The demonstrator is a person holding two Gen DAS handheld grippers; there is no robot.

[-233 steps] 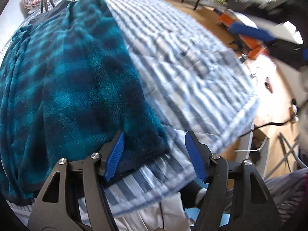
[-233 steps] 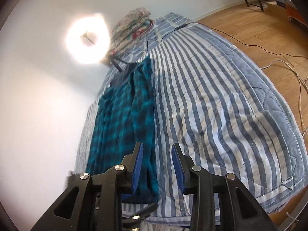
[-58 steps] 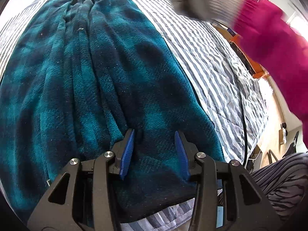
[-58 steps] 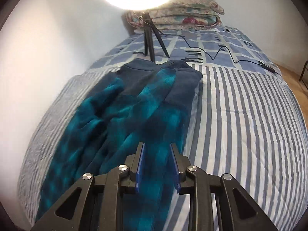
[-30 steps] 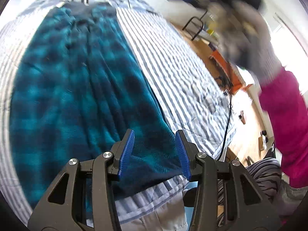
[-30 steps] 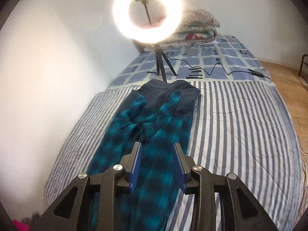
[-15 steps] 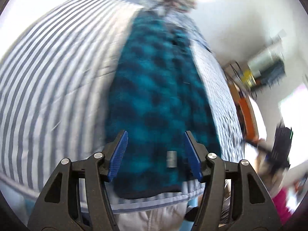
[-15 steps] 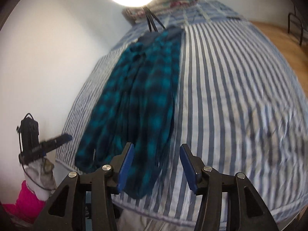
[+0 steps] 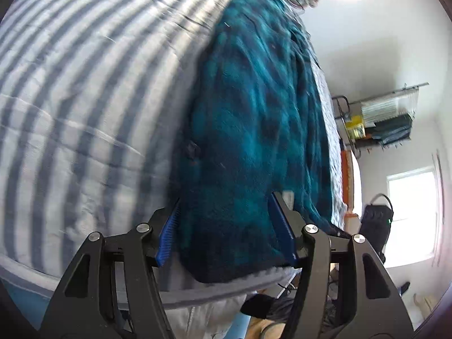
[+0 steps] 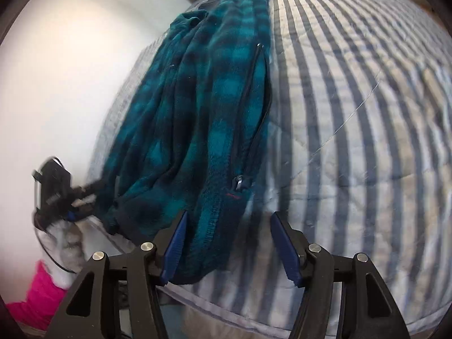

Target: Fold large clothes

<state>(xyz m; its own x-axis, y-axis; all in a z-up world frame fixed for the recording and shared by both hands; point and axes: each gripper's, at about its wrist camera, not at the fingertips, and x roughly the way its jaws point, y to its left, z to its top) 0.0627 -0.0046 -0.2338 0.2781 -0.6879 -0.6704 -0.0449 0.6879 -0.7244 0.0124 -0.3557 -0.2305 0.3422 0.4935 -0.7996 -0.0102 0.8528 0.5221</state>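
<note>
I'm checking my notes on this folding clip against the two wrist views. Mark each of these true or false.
1. The teal plaid fleece lies on a striped bedspread. True.
2. The right gripper is clamped shut on the fleece. False: its jaws are opening, the hem corner lying between them ungripped.
3. The fleece has a zipper. True.
4. The left gripper hovers over bare wooden floor. False: it stands open over the fleece's near hem.
5. The bedspread is plain red. False: blue and white stripes.
</note>
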